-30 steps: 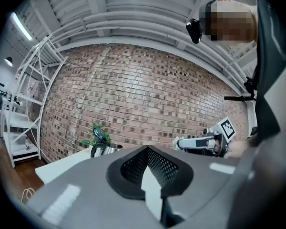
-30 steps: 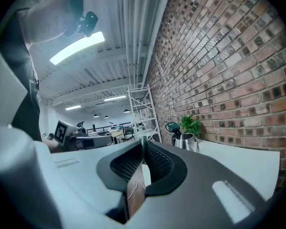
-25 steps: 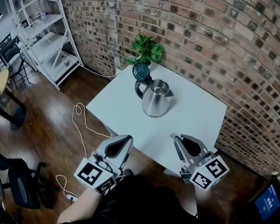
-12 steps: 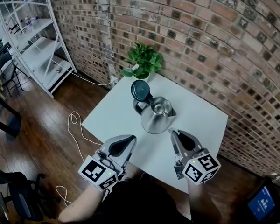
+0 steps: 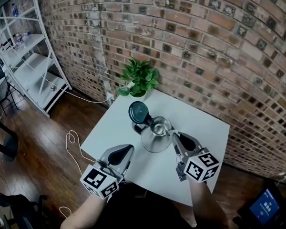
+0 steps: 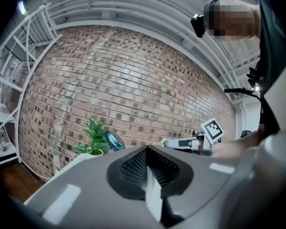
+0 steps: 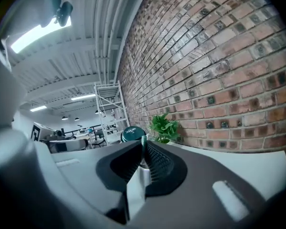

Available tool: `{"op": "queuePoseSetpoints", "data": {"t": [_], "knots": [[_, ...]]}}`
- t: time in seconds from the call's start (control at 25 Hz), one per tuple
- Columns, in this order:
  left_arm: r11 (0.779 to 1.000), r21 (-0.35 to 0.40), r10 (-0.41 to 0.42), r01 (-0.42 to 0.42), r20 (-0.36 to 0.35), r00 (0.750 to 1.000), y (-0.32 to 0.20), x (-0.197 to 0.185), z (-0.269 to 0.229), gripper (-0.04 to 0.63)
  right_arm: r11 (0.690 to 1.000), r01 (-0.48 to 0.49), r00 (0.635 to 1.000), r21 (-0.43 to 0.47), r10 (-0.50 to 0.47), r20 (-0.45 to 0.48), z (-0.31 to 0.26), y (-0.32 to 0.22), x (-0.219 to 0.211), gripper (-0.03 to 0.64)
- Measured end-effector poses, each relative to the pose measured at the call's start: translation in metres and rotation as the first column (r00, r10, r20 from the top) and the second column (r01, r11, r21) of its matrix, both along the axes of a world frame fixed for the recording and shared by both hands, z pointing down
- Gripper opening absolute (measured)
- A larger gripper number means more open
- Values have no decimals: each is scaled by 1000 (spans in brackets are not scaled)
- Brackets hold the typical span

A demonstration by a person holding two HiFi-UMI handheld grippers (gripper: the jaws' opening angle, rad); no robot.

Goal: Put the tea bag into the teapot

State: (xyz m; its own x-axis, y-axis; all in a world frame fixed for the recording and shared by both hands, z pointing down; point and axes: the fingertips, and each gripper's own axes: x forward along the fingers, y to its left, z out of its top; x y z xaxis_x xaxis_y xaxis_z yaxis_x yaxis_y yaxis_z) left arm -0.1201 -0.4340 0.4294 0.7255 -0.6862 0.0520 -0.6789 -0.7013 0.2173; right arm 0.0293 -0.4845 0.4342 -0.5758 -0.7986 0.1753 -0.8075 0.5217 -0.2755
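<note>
A white square tabletop (image 5: pixel 202 123) stands in the corner of a red brick wall (image 5: pixel 205 42) on a dark wooden floor (image 5: pixel 38 128), with a white metal shelf rack (image 5: pixel 26 56) well to the left and a leafy green potted plant (image 5: pixel 139 78) at its far corner. The stainless steel teapot (image 5: pixel 152 142) stands upright mid-table, long axis vertical. Its dark round lid (image 5: pixel 139 112) is tipped open toward the plant and its spout points right. The right gripper (image 5: pixel 174 138) hangs just beside the teapot's mouth, clenched on a thin green strip (image 7: pixel 142 144); I cannot tell whether that is the tea bag. The left gripper (image 5: pixel 127 150) hovers at the near edge, jaws pressed together on nothing.
</note>
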Motion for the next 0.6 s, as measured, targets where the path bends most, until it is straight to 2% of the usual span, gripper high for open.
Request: {"op": "queuePoseSetpoints", "data": {"t": [0.24,0.6], "knots": [[995,23,99,-100,24,995,-26,-13,-9,5,994,-102,993,-46,99,-63,10,-31,-4,23],[993,15,116,-116,7,993,-47,-42,-5,5,991,-122,977,-61,109,-186,20,-58,-25,23]]}}
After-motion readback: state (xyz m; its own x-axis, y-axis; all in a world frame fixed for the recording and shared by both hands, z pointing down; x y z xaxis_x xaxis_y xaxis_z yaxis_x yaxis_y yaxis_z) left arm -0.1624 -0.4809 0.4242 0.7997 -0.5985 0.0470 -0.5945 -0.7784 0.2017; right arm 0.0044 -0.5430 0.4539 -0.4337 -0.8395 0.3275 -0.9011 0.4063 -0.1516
